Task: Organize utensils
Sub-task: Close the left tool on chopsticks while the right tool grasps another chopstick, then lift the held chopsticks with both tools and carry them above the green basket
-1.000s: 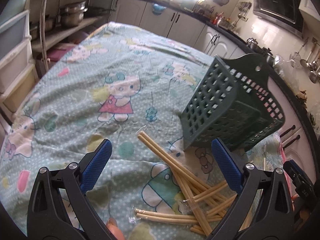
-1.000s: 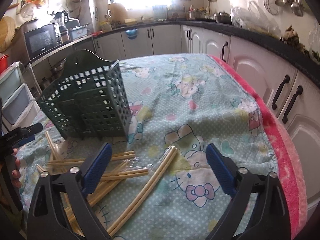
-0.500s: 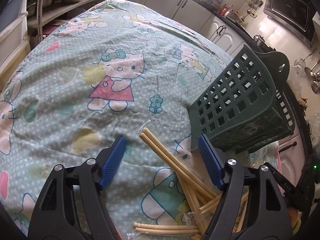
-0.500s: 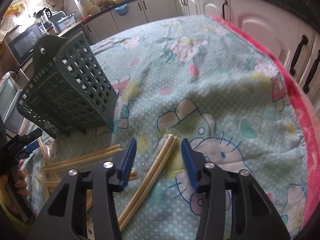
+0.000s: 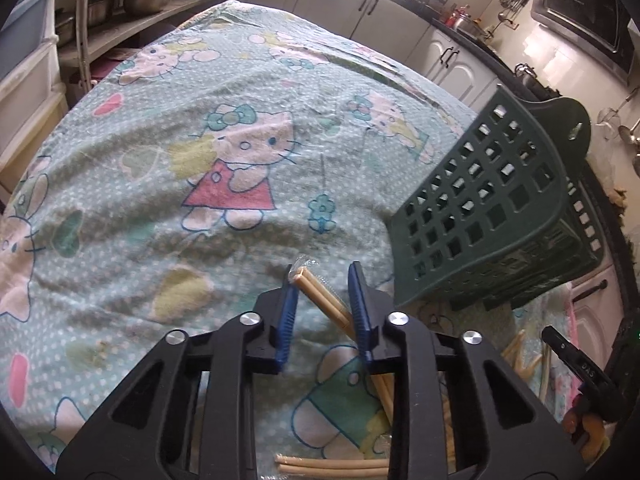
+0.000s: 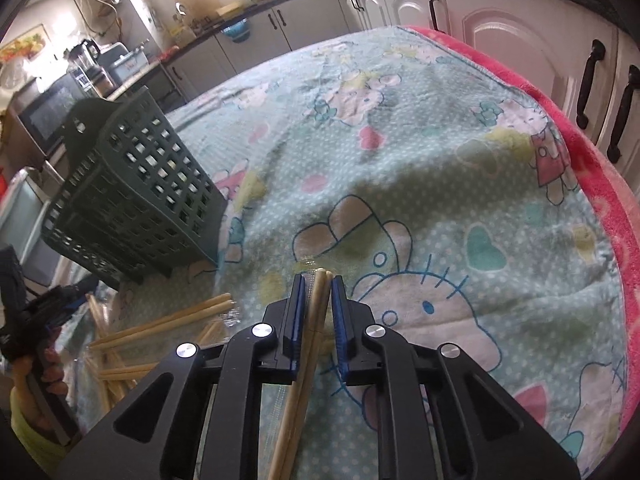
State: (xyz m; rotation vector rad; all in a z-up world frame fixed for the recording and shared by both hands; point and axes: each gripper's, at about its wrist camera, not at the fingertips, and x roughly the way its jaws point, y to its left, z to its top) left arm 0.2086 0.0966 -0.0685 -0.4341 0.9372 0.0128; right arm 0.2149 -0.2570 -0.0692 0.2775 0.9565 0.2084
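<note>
A pair of wooden chopsticks in a clear wrapper (image 5: 320,296) lies slantwise between the blue pads of my left gripper (image 5: 322,280). The jaws are closing, and each pad touches the pair. In the right wrist view another wrapped pair (image 6: 318,300) runs lengthwise between the pads of my right gripper (image 6: 318,280), which are also closing and press on it. Both pairs still rest on the cloth. More wrapped pairs lie crossed in a heap (image 6: 160,320) (image 5: 332,462). The dark green slotted utensil basket (image 5: 480,216) (image 6: 132,200) stands just beyond the heap.
A pale green cartoon-print cloth (image 5: 160,160) covers the table, with a pink border (image 6: 600,184) along its right edge. White cabinets (image 6: 520,32) stand close behind that edge. A hand holding the left gripper (image 6: 24,320) shows at the left of the right wrist view.
Both grippers sank towards the cloth and their wide-open jaws narrowed, each around the end of a chopstick pair. The right gripper rolled into line with its pair.
</note>
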